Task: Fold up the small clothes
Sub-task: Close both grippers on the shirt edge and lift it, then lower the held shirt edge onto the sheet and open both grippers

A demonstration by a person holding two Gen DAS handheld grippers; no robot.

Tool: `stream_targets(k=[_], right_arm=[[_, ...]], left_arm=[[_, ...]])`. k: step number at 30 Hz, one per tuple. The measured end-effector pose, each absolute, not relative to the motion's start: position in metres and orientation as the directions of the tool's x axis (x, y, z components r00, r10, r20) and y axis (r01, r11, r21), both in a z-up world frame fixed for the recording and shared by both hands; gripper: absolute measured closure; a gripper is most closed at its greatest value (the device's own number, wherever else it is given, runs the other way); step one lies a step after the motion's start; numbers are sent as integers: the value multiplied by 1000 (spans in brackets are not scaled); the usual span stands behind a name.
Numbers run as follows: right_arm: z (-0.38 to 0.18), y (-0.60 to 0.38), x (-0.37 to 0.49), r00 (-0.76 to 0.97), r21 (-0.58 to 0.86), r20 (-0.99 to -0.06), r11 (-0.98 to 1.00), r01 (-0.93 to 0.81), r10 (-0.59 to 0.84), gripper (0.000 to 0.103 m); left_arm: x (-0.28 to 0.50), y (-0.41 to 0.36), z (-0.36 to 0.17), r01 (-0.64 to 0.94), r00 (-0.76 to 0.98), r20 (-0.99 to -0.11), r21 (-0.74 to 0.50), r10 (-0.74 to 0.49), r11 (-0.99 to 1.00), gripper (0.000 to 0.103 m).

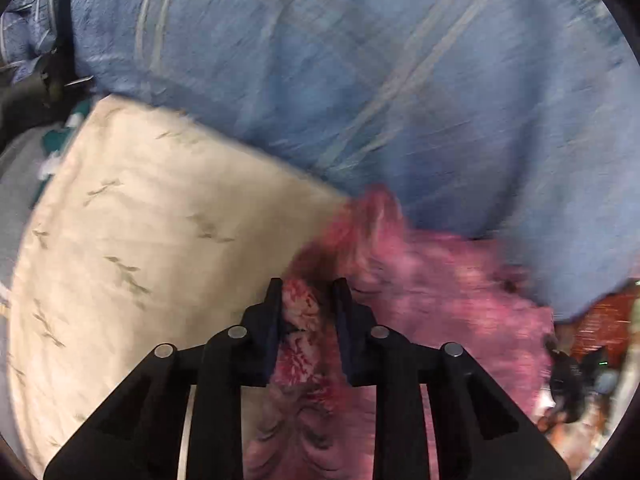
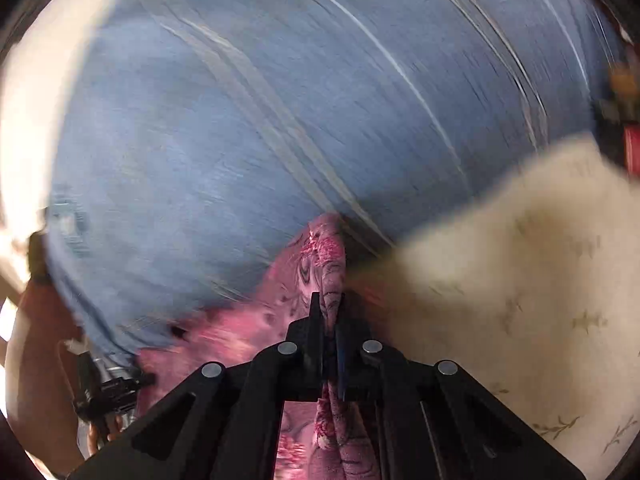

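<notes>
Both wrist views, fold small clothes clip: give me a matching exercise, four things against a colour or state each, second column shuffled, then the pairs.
Things:
1. pink floral garment
2. cream cloth
3. blue bedsheet
4. right gripper

Colour or state:
A. pale, with small leaf sprigs
B. shut on fabric
C. crossed by light stripes
D. pinched by both grippers

Pairs: 1-D, 2-A, 3-C, 4-B. The left gripper also grips the pink floral garment.
</notes>
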State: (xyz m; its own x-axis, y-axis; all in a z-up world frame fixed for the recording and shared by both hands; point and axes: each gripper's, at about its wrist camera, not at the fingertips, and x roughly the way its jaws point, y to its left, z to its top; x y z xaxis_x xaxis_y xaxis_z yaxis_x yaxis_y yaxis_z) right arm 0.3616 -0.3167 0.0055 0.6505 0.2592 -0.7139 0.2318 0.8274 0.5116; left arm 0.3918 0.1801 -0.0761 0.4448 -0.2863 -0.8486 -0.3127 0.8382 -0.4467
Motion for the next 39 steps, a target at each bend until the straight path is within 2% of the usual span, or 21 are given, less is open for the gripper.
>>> stream_targets(k=[2,3,5,7,9,11,13,15,16,18,20,21,23,25,29,34,35,36,37,38,39], right_arm=[[-19,-320,361,536,460,-805,837,296,253,97],[-16,-321,353,562,476,-787,830,290,255,90],[3,-324,325,629,504,-737,820,271,245,90],[22,-320,295,665,540,-685,821,187,299,90],[32,-312,268,678,557,-649,822,115,345,88],[33,-302,237,671,559,-636,827,58,383,86],[19,-293,224,637,536,-670,842,61,381,83],[-3,-290,218,587,532,-713,842,95,384,94],[-4,-292,212,607,552,-695,827,107,385,94],[5,-296,201,615,570,-695,806,157,372,84],[19,-303,182,646,590,-670,791,163,367,79],[24,-305,173,659,594,-659,788,162,362,68],[25,-311,149,672,607,-653,772,190,348,56],[13,-313,132,670,651,-641,728,216,375,56],[-17,-307,127,661,702,-634,658,273,401,56],[-22,-310,151,740,762,-567,572,304,362,58],[-21,-309,156,748,761,-564,571,307,350,60],[-21,-308,163,748,763,-561,571,302,354,72],[-21,-304,174,729,750,-579,589,300,366,89],[-18,-301,180,711,732,-599,611,301,368,98],[-12,-301,184,710,722,-603,627,292,363,98]], left_arm=[[386,187,-71,-328,461,-835,-475,-300,817,85],[379,193,-65,-331,470,-825,-493,-313,804,85],[359,204,-51,-300,491,-794,-541,-359,786,85],[327,206,-35,-252,504,-771,-564,-391,787,77],[295,201,-25,-201,509,-759,-563,-406,802,49],[264,190,-25,-166,517,-759,-543,-396,823,38],[245,178,-42,-162,486,-787,-509,-381,845,38],[239,170,-68,-213,428,-841,-451,-332,867,41],[240,166,-63,-214,458,-834,-439,-308,873,41],[229,166,-52,-230,450,-836,-449,-315,863,44],[209,176,-43,-212,470,-796,-521,-381,827,44],[198,176,-39,-208,486,-783,-535,-388,819,43],[175,184,-36,-201,506,-758,-566,-410,799,42],[158,189,-43,-204,505,-727,-624,-465,754,35],[154,177,-77,-223,468,-615,-777,-635,588,34],[167,182,-82,-269,529,-557,-826,-640,496,28],[175,181,-84,-284,541,-555,-828,-632,484,28],[182,183,-85,-297,555,-553,-829,-621,474,35],[189,184,-83,-308,568,-558,-826,-605,473,47],[195,185,-81,-315,567,-574,-814,-591,488,85],[201,185,-76,-309,555,-583,-806,-593,505,97]])
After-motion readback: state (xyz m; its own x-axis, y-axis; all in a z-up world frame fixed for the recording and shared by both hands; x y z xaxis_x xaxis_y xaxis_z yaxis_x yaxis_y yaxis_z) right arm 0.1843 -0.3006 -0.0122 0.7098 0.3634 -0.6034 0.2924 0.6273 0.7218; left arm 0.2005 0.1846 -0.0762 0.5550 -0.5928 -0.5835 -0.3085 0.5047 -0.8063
